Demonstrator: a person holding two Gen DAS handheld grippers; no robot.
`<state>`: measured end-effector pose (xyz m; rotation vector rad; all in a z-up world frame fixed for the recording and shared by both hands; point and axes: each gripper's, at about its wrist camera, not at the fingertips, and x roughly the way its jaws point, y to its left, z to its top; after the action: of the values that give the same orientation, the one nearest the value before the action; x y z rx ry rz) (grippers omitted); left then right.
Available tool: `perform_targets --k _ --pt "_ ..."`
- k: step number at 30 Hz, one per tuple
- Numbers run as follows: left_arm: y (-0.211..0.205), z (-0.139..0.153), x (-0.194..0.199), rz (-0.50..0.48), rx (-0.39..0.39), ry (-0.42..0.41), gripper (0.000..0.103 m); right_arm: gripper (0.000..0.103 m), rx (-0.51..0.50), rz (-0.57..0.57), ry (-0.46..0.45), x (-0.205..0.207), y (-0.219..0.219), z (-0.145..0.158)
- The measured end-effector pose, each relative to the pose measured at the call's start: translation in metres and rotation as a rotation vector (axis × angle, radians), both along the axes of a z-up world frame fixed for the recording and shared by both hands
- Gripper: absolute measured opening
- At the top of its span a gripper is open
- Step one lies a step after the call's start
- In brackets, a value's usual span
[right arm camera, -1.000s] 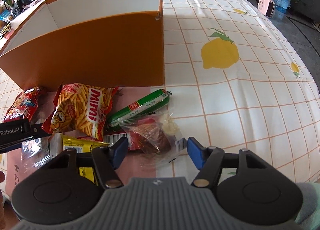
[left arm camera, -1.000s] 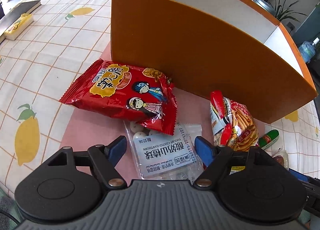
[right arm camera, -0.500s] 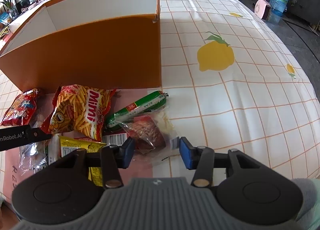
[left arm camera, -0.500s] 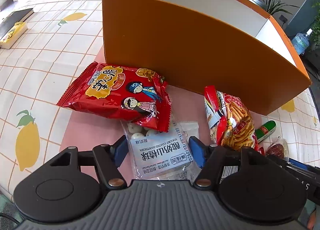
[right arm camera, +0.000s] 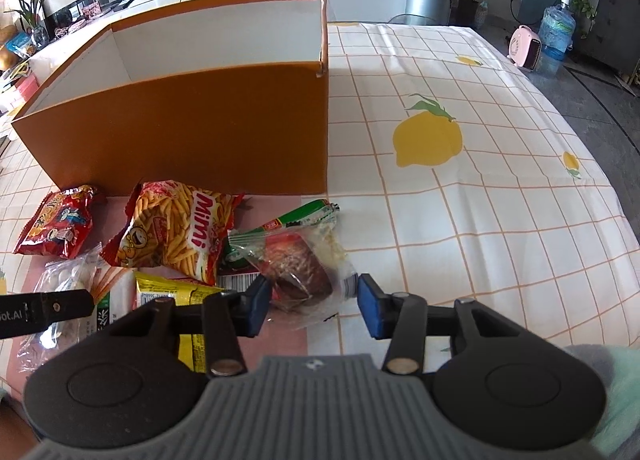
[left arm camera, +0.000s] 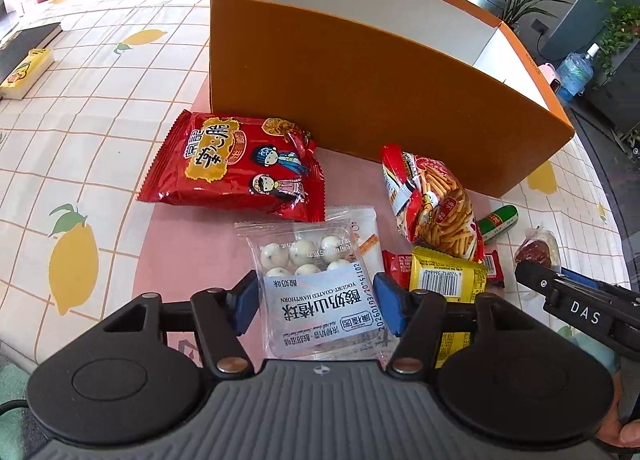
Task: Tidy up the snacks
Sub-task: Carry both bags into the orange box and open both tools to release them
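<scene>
My left gripper [left arm camera: 316, 302] is open, its blue pads on either side of a clear packet of white yogurt hawthorn balls [left arm camera: 316, 280]. My right gripper [right arm camera: 311, 306] is open around a clear bag with a brown pastry [right arm camera: 298, 264]. A big orange box [left arm camera: 380, 72] with a white inside stands behind the snacks; it also shows in the right wrist view [right arm camera: 192, 128]. In front of it lie a red snack bag [left arm camera: 240, 168], a Mimi fries bag [right arm camera: 180, 228], a green sausage stick [right arm camera: 300, 218] and a yellow packet [left arm camera: 448, 280].
The snacks lie on a pink mat [left arm camera: 184, 256] on a lemon-print checked tablecloth [right arm camera: 460, 196]. A book and a yellow box [left arm camera: 26, 68] sit at the far left. The right gripper's arm [left arm camera: 580, 308] shows at the left view's right edge.
Both grippers have pulled back and risen a little, so more of the snacks shows. The right gripper's pads have closed in around the pastry bag. The left pads have narrowed around the hawthorn packet.
</scene>
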<state>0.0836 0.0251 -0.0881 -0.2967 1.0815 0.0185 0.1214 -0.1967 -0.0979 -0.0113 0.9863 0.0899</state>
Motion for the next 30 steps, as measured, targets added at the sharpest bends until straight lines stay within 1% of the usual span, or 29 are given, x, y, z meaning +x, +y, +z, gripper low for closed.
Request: perform_targets --k 3,9,13,18,23,30 --pt "-0.001 0.005 -0.009 -0.016 -0.007 -0.013 0.069 0.045 0.026 0.017 0.007 -0.007 0.000 0.002" --pt "-0.005 0.020 -0.026 -0.048 0.003 -0.050 0.069 0.044 0.044 0.031 -0.013 -0.026 0.001 0.009" --pt "-0.007 0.036 -0.037 -0.066 0.013 -0.102 0.069 0.044 0.072 0.053 -0.046 -0.043 0.002 0.021" --pt "-0.011 0.056 -0.043 -0.089 0.007 -0.174 0.069 0.044 0.088 0.054 -0.083 -0.053 -0.001 0.036" --pt "-0.014 0.074 -0.043 -0.104 0.022 -0.229 0.069 0.044 0.121 0.063 -0.113 -0.054 -0.003 0.053" --pt "-0.014 0.098 -0.029 -0.121 0.038 -0.285 0.069 0.044 0.116 0.111 -0.169 -0.040 0.006 0.083"
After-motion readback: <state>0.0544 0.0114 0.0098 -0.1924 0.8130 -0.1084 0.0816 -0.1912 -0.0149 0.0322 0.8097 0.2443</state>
